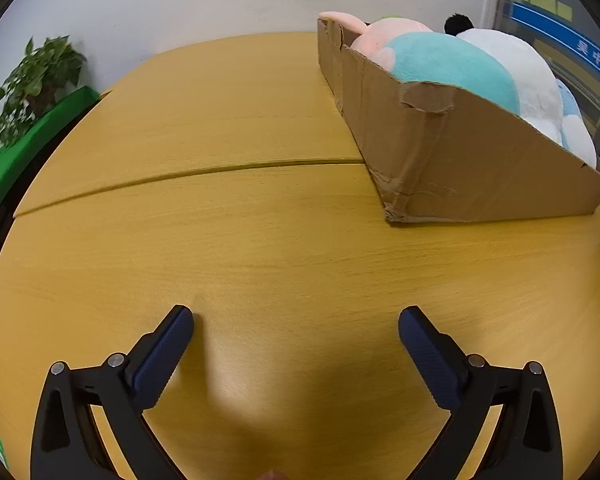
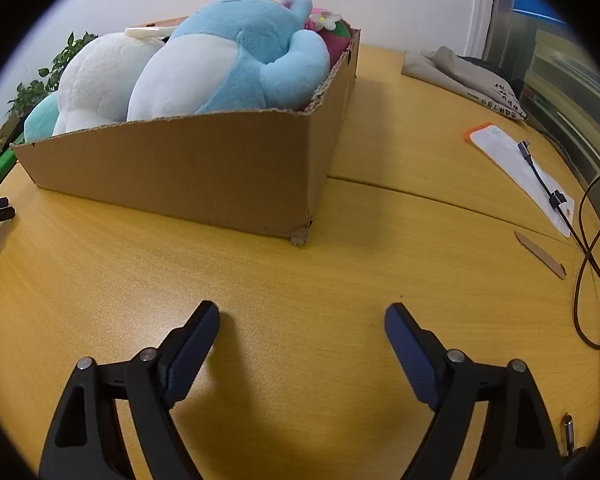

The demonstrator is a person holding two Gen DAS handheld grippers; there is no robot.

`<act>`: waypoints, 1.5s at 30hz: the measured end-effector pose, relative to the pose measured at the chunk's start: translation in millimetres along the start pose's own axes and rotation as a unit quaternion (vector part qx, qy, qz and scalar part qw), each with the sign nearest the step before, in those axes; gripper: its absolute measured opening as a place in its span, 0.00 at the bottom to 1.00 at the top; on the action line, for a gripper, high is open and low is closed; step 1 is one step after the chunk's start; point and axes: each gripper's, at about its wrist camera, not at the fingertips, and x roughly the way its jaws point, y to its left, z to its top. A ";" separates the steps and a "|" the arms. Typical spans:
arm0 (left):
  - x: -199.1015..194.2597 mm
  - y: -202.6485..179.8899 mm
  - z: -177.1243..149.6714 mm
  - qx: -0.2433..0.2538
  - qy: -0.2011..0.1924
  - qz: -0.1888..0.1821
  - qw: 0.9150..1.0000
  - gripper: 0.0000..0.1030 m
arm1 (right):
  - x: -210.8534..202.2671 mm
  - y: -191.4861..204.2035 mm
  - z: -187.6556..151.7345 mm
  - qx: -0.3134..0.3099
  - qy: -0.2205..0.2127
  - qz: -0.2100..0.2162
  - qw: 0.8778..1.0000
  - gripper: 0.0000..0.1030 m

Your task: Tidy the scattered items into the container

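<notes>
A brown cardboard box stands on the yellow wooden table, to the upper right in the left wrist view. It holds plush toys: a pink one, a teal one and a white one. In the right wrist view the box is ahead and to the left, filled with a light blue plush, a white plush and a red plush with a flower. My left gripper is open and empty over bare table. My right gripper is open and empty, short of the box.
A potted plant and a green panel stand at the far left. To the right lie a grey cloth bag, a white pouch with an orange edge, cables and a wooden stick.
</notes>
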 end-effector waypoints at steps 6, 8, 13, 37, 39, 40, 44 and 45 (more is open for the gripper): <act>15.7 15.4 24.1 0.025 -0.002 -0.021 0.999 1.00 | 11.3 -0.7 11.9 -0.021 0.003 0.021 1.000 1.00; 20.3 17.9 30.4 0.025 -0.002 -0.021 0.999 1.00 | 14.1 -2.1 16.0 -0.024 0.003 0.024 0.999 1.00; 26.8 25.1 34.0 0.025 -0.003 -0.023 0.999 1.00 | 16.1 -8.2 16.3 -0.028 0.002 0.029 0.999 1.00; 20.8 37.4 27.4 0.089 0.000 -0.069 0.994 1.00 | 18.5 -29.7 14.4 -0.092 0.003 0.073 0.993 1.00; 18.9 38.4 24.4 0.098 0.000 -0.076 0.992 1.00 | 19.4 -32.9 15.2 -0.092 0.004 0.073 0.993 1.00; 17.7 37.1 22.3 0.099 0.000 -0.077 0.992 1.00 | 19.9 -34.0 15.8 -0.091 0.004 0.072 0.993 1.00; 17.4 36.9 21.7 0.099 0.000 -0.076 0.992 1.00 | 19.2 -33.0 15.0 -0.091 0.004 0.072 0.993 1.00; 17.4 37.6 22.1 0.100 -0.001 -0.076 0.992 1.00 | 19.2 -32.6 14.8 -0.091 0.004 0.072 0.993 1.00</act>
